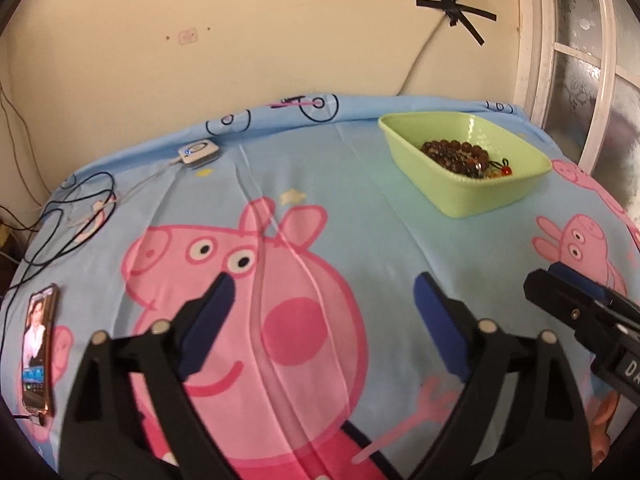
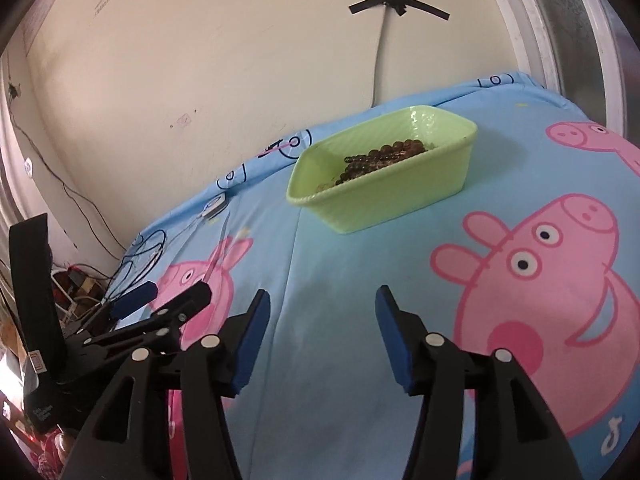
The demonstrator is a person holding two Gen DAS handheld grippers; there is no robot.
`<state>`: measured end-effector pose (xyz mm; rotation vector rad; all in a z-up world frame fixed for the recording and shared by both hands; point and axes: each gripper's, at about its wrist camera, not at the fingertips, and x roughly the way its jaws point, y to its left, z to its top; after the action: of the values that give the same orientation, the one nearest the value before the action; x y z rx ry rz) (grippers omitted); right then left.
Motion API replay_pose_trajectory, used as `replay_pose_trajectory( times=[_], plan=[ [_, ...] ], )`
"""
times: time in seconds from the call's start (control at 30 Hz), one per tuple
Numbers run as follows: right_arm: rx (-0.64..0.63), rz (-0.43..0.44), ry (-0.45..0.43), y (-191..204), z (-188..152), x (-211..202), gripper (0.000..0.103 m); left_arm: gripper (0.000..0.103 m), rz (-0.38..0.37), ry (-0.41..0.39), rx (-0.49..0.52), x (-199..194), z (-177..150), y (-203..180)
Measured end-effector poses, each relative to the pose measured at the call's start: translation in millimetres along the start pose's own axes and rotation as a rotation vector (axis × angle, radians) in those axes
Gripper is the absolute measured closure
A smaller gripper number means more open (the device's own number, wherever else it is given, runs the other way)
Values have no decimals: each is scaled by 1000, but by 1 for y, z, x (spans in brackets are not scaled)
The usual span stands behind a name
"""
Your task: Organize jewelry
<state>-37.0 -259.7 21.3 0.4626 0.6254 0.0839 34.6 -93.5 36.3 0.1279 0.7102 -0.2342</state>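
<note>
A big blue bed sheet (image 1: 360,208) with pink cartoon pigs covers the bed. Over it hang two hand-held grippers, the left hand-held gripper (image 1: 322,300) and the right hand-held gripper (image 2: 322,314), both with fingers wide apart and holding nothing. A green tub (image 1: 486,196) sits on the sheet near the wall. Inside it lie dark brown beads (image 1: 454,154) in a heap. A phone (image 1: 38,344) lies at the left edge, well apart from the tub.

The left gripper (image 1: 322,280) hovers with its two blue-padded fingers (image 1: 218,300) spread wide and nothing between them. The right gripper (image 2: 322,300) hovers just beside it, fingers also wide apart and holding nothing.
</note>
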Motion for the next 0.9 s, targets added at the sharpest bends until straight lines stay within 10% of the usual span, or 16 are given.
replay_pose_trajectory(
  times=[0.9],
  plan=[
    [46,25,27,-7,2,8,62,6,49,16,-39,-1,-4,7]
  ],
)
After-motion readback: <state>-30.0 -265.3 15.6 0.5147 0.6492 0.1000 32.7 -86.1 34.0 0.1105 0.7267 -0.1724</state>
